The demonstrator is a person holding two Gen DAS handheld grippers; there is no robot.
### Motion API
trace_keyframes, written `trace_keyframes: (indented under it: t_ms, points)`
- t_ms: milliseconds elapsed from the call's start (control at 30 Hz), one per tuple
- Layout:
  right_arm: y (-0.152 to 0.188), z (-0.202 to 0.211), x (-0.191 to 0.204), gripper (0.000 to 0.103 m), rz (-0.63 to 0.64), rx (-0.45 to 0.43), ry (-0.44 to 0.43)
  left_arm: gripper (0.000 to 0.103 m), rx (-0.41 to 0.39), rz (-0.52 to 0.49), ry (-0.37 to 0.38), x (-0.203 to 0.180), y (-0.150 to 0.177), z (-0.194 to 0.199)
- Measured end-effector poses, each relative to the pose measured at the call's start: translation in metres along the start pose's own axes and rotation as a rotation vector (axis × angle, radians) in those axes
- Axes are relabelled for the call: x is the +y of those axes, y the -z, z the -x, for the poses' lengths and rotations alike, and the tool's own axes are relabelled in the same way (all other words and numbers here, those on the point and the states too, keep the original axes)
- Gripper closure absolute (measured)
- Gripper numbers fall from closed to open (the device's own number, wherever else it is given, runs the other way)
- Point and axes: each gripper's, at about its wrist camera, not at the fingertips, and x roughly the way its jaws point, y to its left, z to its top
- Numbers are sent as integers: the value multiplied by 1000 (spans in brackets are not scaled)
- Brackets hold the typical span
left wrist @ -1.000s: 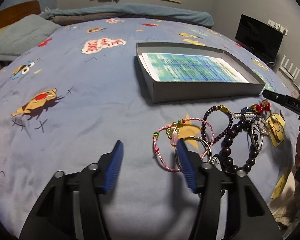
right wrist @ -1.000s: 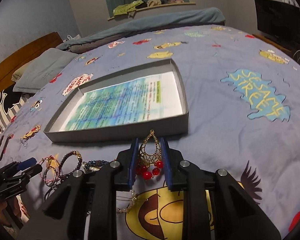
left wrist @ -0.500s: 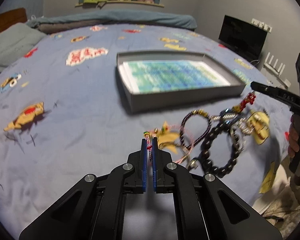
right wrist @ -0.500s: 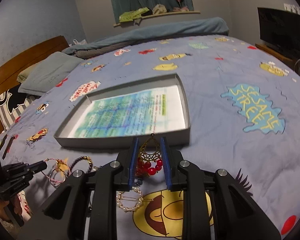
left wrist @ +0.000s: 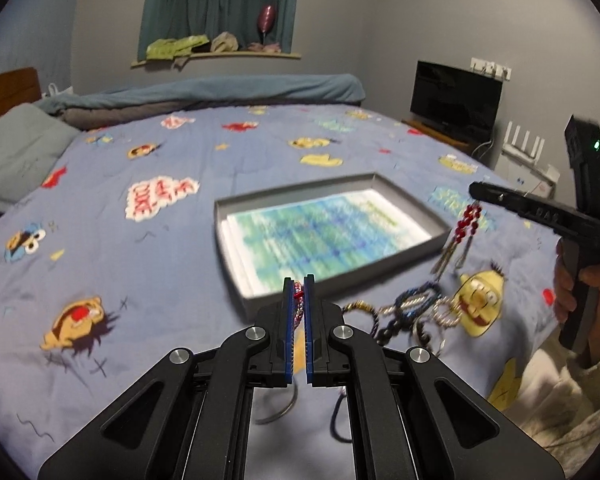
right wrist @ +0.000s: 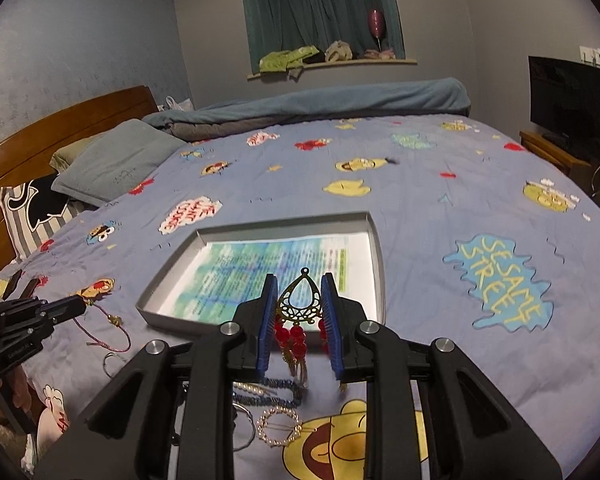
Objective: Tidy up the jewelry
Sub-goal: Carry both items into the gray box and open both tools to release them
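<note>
The left gripper (left wrist: 298,280) has its blue pads pressed together on a pink braided cord bracelet (left wrist: 298,304), pinching it off the blue Sesame Street bedspread (left wrist: 140,264); in the right wrist view the same gripper (right wrist: 80,306) shows at the far left with the pink cord (right wrist: 100,332) trailing from its tip down onto the cover in a loose loop. Just ahead of it sits the shallow grey box tray (left wrist: 416,248), lined with a blue-green printed sheet (left wrist: 320,232), resting flat on the bed. To the right of the left gripper, a blurred heap of jewelry (left wrist: 412,312) lies on the bedspread: beaded bracelets, a silvery ring-shaped piece and dark cords, beside a yellow cartoon face (left wrist: 482,300). Further right, the right gripper (left wrist: 476,192) hangs above the tray's near right corner, clamped on a chandelier earring (left wrist: 466,224) whose red beads and tassels dangle below it. From its own camera, the right gripper (right wrist: 299,300) has its fingers closed against the sides of the gold filigree teardrop earring (right wrist: 300,300), with red beads (right wrist: 292,336) hanging under it, in front of the tray (right wrist: 260,232). Below, a pearl circle clip (right wrist: 278,428) and a blue beaded strand (right wrist: 276,386) lie on the cover. A black television (left wrist: 454,100) stands at the right wall.
</note>
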Motion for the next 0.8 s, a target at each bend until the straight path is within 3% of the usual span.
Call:
trace_keyframes:
  t_ms: [333, 600, 800]
  points:
    - [-15, 5, 3, 80, 7, -26, -1, 98, -31, -21, 24, -4, -23, 5]
    - [-46, -8, 4, 80, 29, -43, 10, 98, -7, -13, 22, 7, -50, -28]
    - [-74, -43, -6, 80, 9, -18, 26, 98, 15, -1, 25, 19, -75, -64]
